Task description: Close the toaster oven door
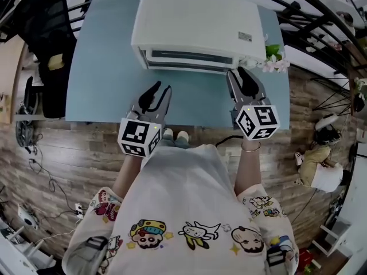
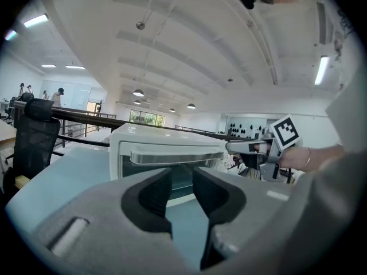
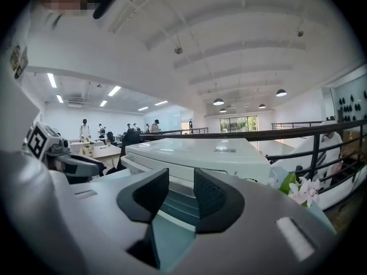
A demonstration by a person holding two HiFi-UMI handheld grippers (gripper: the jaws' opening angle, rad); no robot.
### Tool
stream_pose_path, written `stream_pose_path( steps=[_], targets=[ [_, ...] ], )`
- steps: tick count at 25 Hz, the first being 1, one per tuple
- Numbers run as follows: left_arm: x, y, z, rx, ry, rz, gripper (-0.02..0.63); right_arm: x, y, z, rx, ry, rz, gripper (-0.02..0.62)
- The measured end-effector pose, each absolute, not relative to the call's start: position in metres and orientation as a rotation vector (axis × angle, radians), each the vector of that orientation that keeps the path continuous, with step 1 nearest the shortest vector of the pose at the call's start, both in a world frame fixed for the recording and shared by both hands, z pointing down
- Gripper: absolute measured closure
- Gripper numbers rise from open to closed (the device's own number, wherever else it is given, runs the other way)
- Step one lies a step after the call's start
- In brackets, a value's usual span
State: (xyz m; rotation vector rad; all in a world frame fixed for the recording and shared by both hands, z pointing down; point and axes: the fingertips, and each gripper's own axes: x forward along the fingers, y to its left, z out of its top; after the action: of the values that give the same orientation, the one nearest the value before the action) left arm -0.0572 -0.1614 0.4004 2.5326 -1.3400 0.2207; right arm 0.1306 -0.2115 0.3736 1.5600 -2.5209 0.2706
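A white toaster oven (image 1: 195,22) stands at the back of a blue-grey table (image 1: 103,67). Its glass door (image 2: 172,173) stands upright against the front, with the handle (image 2: 172,155) along the top. My left gripper (image 1: 161,88) hovers in front of the oven, left of centre, open with nothing between its jaws (image 2: 181,179). My right gripper (image 1: 237,72) is close to the oven's front right corner, also open and empty (image 3: 181,179). In the right gripper view the oven (image 3: 195,153) fills the space just ahead of the jaws.
White flowers (image 1: 275,59) lie at the oven's right end. A black office chair (image 1: 49,50) stands off the table's left side. The table's front edge runs just below both grippers. A dark railing (image 3: 275,133) passes behind the oven.
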Motion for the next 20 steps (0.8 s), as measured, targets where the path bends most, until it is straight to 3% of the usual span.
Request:
stream_pose_path(
  steps=[7,20],
  targets=[
    [-0.045,-0.146,0.398,2.567,-1.274,0.219,0.494,0.122,-0.168,0.38,1.523,-2.61,0.226,0.464],
    [-0.037,-0.101,0.407,2.57,-1.234,0.235,0.566,0.111,-0.102,0.399,1.508,-2.647,0.24,0.534]
  ],
)
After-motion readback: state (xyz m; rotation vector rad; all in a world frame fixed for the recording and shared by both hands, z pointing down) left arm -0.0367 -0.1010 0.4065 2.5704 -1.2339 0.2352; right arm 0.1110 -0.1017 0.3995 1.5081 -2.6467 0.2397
